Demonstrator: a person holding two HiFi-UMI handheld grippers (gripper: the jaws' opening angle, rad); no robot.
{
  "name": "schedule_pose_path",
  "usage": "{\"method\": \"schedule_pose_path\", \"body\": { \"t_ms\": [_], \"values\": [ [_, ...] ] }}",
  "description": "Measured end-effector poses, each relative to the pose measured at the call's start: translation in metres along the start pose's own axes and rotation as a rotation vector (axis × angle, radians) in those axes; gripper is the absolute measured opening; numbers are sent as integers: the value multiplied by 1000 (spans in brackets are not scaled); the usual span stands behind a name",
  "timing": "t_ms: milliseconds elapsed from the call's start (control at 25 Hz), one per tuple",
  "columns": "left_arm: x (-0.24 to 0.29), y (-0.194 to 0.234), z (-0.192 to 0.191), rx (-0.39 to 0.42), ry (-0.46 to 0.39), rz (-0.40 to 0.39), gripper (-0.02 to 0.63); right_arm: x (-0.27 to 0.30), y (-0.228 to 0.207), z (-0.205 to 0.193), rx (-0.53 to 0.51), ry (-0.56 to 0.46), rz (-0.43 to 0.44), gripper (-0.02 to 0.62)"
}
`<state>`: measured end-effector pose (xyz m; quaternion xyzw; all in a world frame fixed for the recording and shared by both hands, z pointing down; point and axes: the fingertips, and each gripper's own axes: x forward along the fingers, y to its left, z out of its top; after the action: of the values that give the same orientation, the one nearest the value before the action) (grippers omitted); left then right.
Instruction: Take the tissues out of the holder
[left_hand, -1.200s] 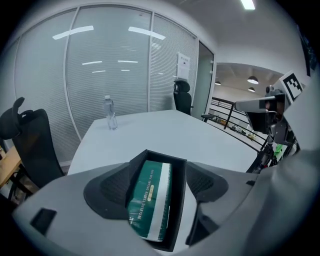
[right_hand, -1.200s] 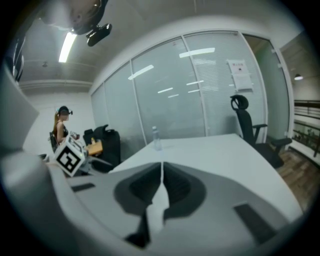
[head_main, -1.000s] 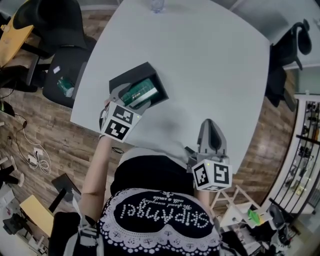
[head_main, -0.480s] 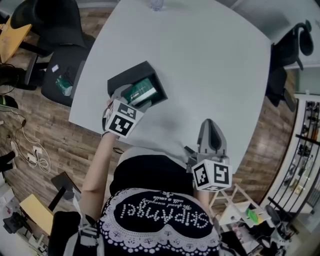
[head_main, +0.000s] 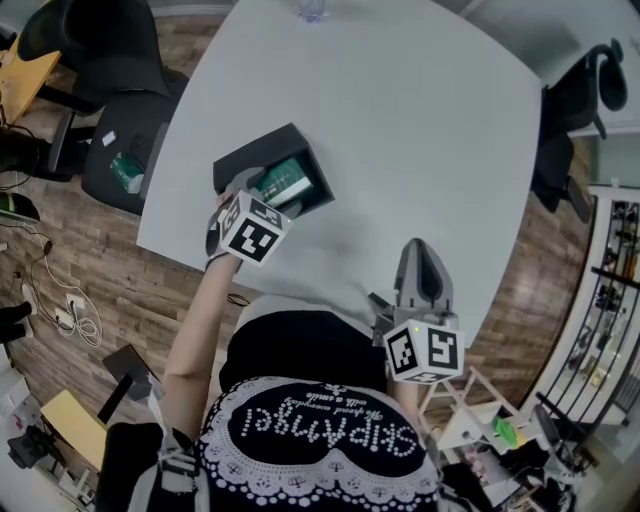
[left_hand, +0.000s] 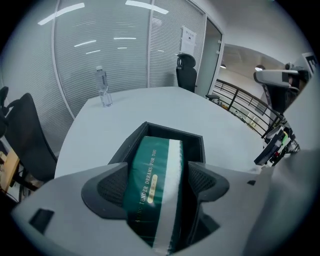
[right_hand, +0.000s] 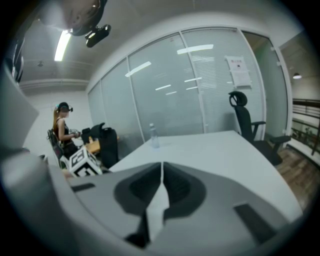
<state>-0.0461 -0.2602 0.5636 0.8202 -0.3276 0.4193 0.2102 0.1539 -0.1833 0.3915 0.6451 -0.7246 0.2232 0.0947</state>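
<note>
A black box holder (head_main: 250, 153) stands near the left edge of the white table (head_main: 420, 130). In it lies a green tissue pack (head_main: 284, 182) with a white stripe. My left gripper (head_main: 265, 192) reaches into the holder from the near side. In the left gripper view its jaws press both long sides of the tissue pack (left_hand: 152, 165), whose near end rises above the holder's rim (left_hand: 172, 131). The left gripper (left_hand: 158, 173) is shut on the pack. My right gripper (head_main: 421, 262) rests over the table's near edge, shut and empty, its pads (right_hand: 150, 185) meeting.
A clear water bottle (head_main: 313, 9) (left_hand: 104, 90) (right_hand: 154, 136) stands at the table's far side. Black office chairs (head_main: 125, 110) (left_hand: 186, 70) (right_hand: 246, 120) ring the table. A person (right_hand: 62, 131) stands far left in the right gripper view. Glass walls lie beyond.
The left gripper has shifted forward and tilted up at the holder, and the green pack has moved slightly with it. The right gripper has stayed still.
</note>
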Motion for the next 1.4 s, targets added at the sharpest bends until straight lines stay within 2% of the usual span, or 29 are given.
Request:
{"method": "schedule_pose_path", "body": {
  "t_ms": [280, 560, 1400],
  "values": [
    [9, 6, -6, 66, 36, 82, 362, 3, 2, -3, 3, 7, 5, 34],
    [14, 5, -11, 68, 91, 77, 356, 3, 3, -7, 23, 17, 10, 34],
    [11, 8, -7, 106, 56, 110, 336, 6, 4, -5, 13, 11, 20, 34]
  ]
}}
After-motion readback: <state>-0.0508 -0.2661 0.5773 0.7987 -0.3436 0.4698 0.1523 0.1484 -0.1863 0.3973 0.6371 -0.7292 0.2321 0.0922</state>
